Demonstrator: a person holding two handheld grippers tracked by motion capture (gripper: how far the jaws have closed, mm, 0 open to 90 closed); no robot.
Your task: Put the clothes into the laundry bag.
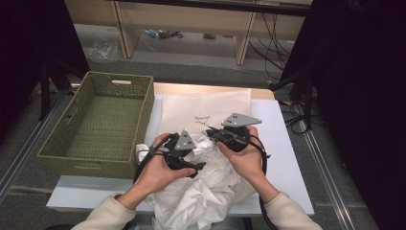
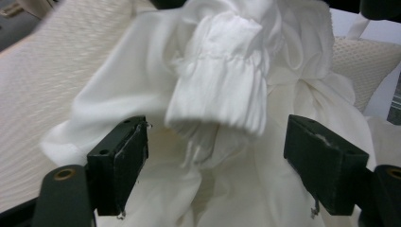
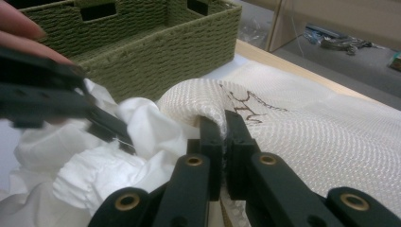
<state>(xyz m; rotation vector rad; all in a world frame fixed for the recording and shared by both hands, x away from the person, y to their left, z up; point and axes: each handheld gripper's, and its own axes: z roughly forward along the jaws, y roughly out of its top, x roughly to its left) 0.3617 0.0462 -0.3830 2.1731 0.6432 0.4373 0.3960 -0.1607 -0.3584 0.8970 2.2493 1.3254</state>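
Left tool (image 2: 215, 165) jaws apart, white garment's gathered cuff (image 2: 222, 85) between them, unpinched. Right tool (image 3: 225, 142) clamped on edge of cream mesh bag (image 3: 302, 127). Garment (image 1: 201, 191) bunched at table's near edge; green basket (image 1: 98, 122) at left edge.

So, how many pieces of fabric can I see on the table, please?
2. A cream mesh bag lies flat at the back, its edge pinched by the right gripper. A crumpled white garment lies in front; more may be hidden beneath it.
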